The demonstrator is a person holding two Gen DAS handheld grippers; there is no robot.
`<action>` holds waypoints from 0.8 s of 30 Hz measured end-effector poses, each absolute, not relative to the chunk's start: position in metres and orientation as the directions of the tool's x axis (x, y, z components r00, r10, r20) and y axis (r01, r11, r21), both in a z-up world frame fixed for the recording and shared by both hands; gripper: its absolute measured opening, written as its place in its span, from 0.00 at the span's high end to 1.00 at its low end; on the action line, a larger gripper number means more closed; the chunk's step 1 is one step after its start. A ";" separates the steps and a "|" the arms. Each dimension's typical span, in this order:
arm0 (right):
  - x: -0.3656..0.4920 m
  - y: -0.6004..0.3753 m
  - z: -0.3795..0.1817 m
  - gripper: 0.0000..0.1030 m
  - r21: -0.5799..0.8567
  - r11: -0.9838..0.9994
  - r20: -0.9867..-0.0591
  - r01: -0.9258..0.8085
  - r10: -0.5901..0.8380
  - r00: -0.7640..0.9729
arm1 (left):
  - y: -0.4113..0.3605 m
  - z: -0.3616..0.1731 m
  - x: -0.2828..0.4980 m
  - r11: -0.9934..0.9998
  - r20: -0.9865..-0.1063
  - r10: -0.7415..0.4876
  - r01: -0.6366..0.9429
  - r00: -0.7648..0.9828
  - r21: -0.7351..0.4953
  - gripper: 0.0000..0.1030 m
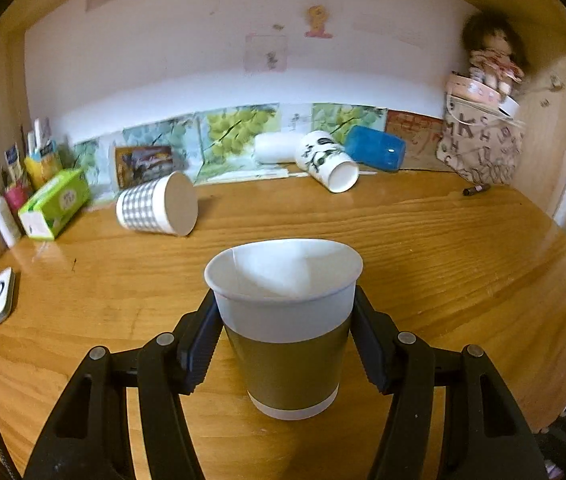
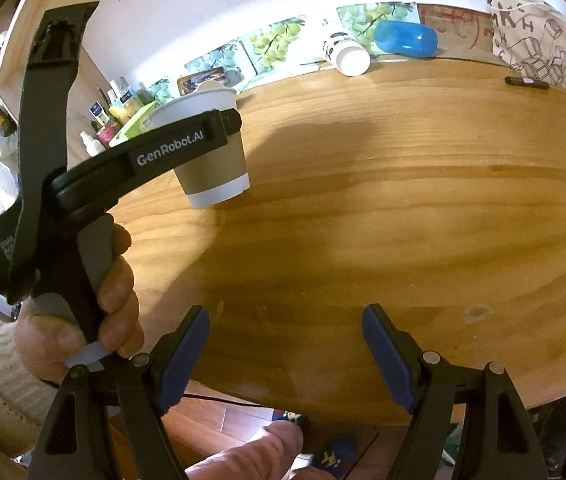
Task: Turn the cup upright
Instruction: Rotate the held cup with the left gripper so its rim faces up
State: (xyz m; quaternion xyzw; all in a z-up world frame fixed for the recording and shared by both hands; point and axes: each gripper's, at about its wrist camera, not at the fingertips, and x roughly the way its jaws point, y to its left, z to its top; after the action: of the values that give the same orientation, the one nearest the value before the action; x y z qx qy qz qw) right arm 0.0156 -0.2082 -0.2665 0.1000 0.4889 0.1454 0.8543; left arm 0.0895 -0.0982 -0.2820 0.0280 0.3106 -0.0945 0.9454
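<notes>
A white paper cup with an olive-brown sleeve [image 1: 287, 344] stands upright, mouth up, its base at or just above the wooden table [image 1: 463, 264]. My left gripper [image 1: 283, 320] is shut on it, one pad on each side of the sleeve. In the right wrist view the same cup [image 2: 215, 168] shows at left, held by the left gripper [image 2: 219, 128]. My right gripper [image 2: 285, 348] is open and empty over the table's near edge. A checked cup [image 1: 155, 208] and a white patterned cup [image 1: 325, 160] lie on their sides at the back.
A green tissue box [image 1: 55, 204], bottles and a white charger puck [image 1: 1, 296] are at the left. A blue case [image 1: 375, 148], a printed bag [image 1: 483, 148] with a doll and a dark marker [image 1: 477, 189] are at the back right.
</notes>
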 end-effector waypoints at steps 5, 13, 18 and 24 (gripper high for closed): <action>0.011 -0.216 -0.268 0.23 0.315 0.939 -0.800 -0.140 0.342 0.493 | -0.105 -0.287 0.084 0.978 -0.585 -0.161 0.206 0.795 0.011 0.37; 0.006 -0.223 -0.268 0.23 0.317 0.938 -0.791 -0.143 0.345 0.506 | -0.103 -0.289 0.075 0.980 -0.553 -0.165 0.201 0.817 0.004 0.34; 0.005 -0.222 -0.268 0.23 0.313 0.938 -0.788 -0.152 0.346 0.509 | -0.103 -0.291 0.067 0.976 -0.534 -0.180 0.216 0.826 0.005 0.31; 0.005 -0.221 -0.268 0.23 0.307 0.938 -0.785 -0.159 0.344 0.514 | -0.099 -0.292 0.069 0.974 -0.564 -0.196 0.225 0.802 -0.018 0.20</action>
State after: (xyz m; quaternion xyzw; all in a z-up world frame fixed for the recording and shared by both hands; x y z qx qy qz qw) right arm 0.0046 -0.2207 -0.2684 0.0983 0.4708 0.1456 0.8646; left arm 0.0687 -0.0992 -0.2920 0.0247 0.2942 -0.1108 0.9490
